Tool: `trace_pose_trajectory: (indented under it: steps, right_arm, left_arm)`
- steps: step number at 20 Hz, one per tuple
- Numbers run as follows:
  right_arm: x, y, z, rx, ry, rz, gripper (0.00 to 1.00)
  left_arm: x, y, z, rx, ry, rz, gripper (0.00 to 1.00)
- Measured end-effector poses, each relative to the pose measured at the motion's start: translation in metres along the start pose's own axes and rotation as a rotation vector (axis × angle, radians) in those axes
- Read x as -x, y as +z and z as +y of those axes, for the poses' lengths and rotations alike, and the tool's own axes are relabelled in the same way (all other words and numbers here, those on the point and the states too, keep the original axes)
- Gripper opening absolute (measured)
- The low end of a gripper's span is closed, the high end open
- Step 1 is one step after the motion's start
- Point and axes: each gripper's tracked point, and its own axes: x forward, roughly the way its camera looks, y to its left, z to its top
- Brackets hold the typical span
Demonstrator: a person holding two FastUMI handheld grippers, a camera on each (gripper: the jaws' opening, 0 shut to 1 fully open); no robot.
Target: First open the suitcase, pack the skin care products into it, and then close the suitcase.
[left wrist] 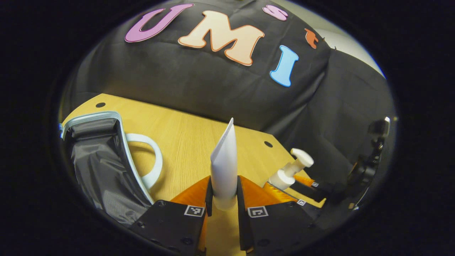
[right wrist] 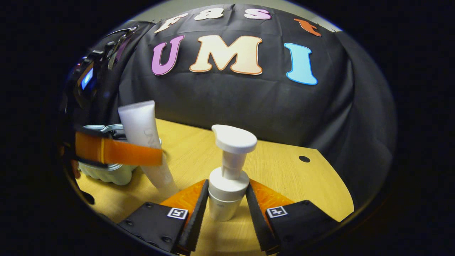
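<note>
A white tube (left wrist: 224, 167) stands upright between my left gripper's (left wrist: 224, 201) fingers, which are shut on its lower part. The open suitcase (left wrist: 99, 167) with grey lining and a white handle (left wrist: 151, 160) lies just left of it. In the right gripper view, my right gripper (right wrist: 227, 204) is shut on the body of a white pump bottle (right wrist: 229, 177). That bottle (left wrist: 289, 172) also appears, tilted, at the right of the left gripper view, held by the right gripper (left wrist: 314, 188). Farther left in the right gripper view, the left gripper (right wrist: 149, 153) holds the tube (right wrist: 140, 128) in front of the suitcase (right wrist: 106, 172).
Everything sits on a wooden table (right wrist: 284, 177) with small round holes (right wrist: 304, 158). The black cloth wall runs close behind the table's far edge. A black stand with a device (left wrist: 376, 142) is at the far right of the left gripper view.
</note>
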Motion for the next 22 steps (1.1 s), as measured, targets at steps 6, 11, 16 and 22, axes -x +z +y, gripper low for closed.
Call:
trace_pose_trajectory:
  steps: [6,11,16,22]
  right_arm:
    - [0.016,0.024,0.003,-0.043,-0.004,-0.007,0.59]
    - [0.043,0.095,0.059,-0.062,0.094,-0.057,0.58]
    - [0.046,0.13,0.176,-0.024,0.292,-0.005,0.58]
    - [0.013,0.096,0.277,0.01,0.436,0.174,0.58]
  left_arm:
    - [0.067,0.05,0.05,0.053,0.041,0.004,0.26]
    - [0.107,0.032,0.149,0.05,0.231,0.141,0.29]
    - [0.121,-0.026,0.198,0.2,0.276,0.373,0.3]
    - [0.123,-0.033,0.236,0.202,0.31,0.427,0.37]
